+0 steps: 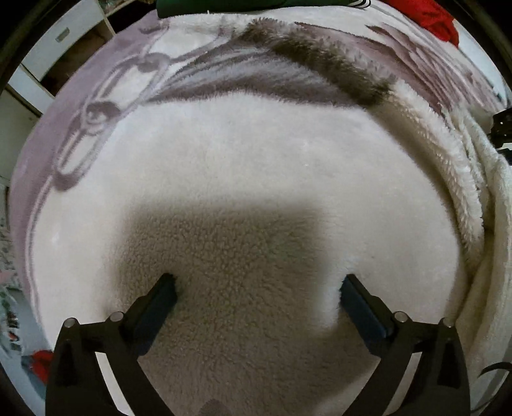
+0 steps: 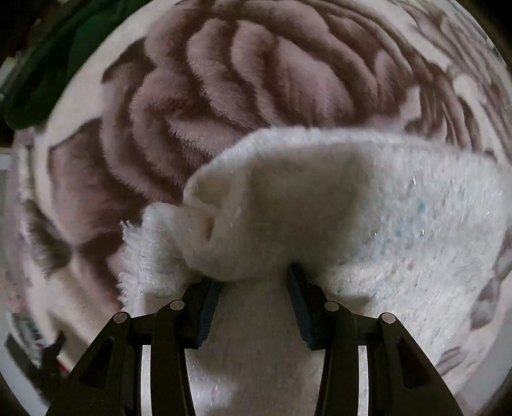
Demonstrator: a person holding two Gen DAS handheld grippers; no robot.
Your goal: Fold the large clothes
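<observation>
The white fleece (image 1: pixel 249 166) is lying spread over a patterned blanket (image 2: pixel 249 73), one edge turned over but folding looking barely begun. The right tool (image 2: pixel 252 288) is clenching a bunched fold of it; the left tool (image 1: pixel 257 284) is hovering released above it. Green cloth (image 1: pixel 217 6) and red cloth (image 1: pixel 438 19) are lying beyond, clear of the work.

Patterned mauve blanket (image 2: pixel 224 96), green cloth (image 1: pixel 217 6), red cloth (image 1: pixel 438 19), white cabinet (image 1: pixel 60 35).

The right tool (image 2: pixel 254 281) has its tips buried under a bunched white fleece (image 2: pixel 288 208). The blanket (image 2: pixel 80 224) at the left is blurry. The green cloth (image 1: pixel 224 6) and red cloth (image 1: pixel 438 19) are cut off at the top.
</observation>
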